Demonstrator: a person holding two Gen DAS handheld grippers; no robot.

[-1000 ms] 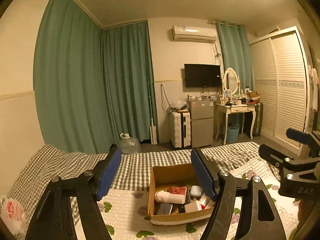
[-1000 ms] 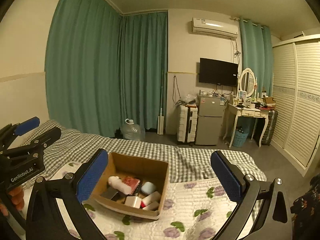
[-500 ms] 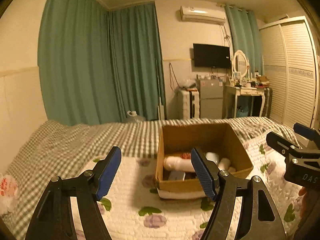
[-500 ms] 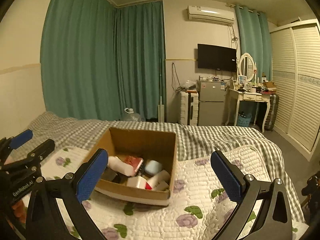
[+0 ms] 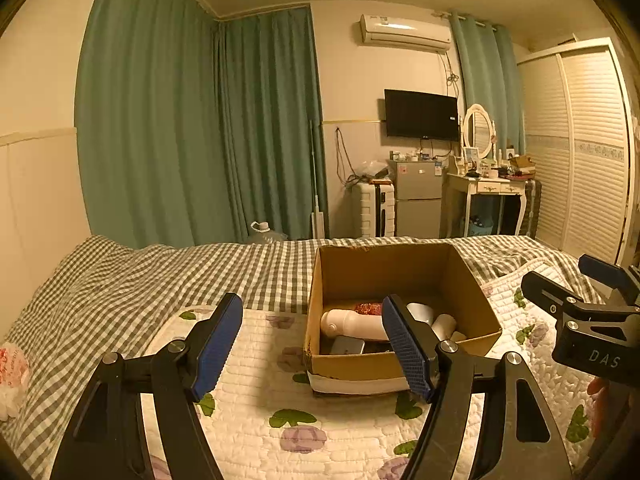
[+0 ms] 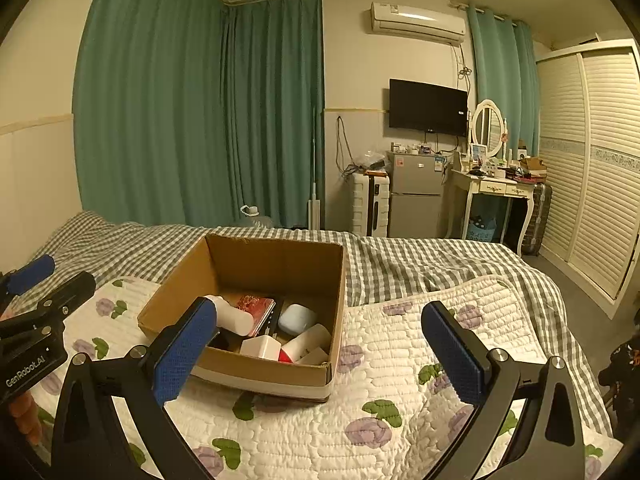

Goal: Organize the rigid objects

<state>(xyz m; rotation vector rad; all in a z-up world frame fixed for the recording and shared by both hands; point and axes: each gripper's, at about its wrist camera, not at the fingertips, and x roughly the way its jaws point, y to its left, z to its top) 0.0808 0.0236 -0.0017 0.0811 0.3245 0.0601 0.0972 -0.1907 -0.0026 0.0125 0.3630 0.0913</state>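
An open cardboard box (image 6: 240,374) is being framed on a floral quilted bed cover (image 6: 400,360), with the left gripper (image 5: 312,344) and right gripper (image 6: 316,354) being held above the bed, fingers spread wide and gripping nothing. In the left wrist view the box is being seen at 3 o'clock of centre, partly behind the right-hand blue pad; in the right wrist view it is lying at 9 o'clock, behind the left-hand pad. Inside, a white bottle (image 5: 352,324) is lying on its side beside a red patterned packet (image 6: 256,306), a pale blue case (image 6: 296,318) and white blocks (image 6: 260,348). A green-checked sheet (image 6: 400,264) is being shown beyond the box at 12 o'clock.
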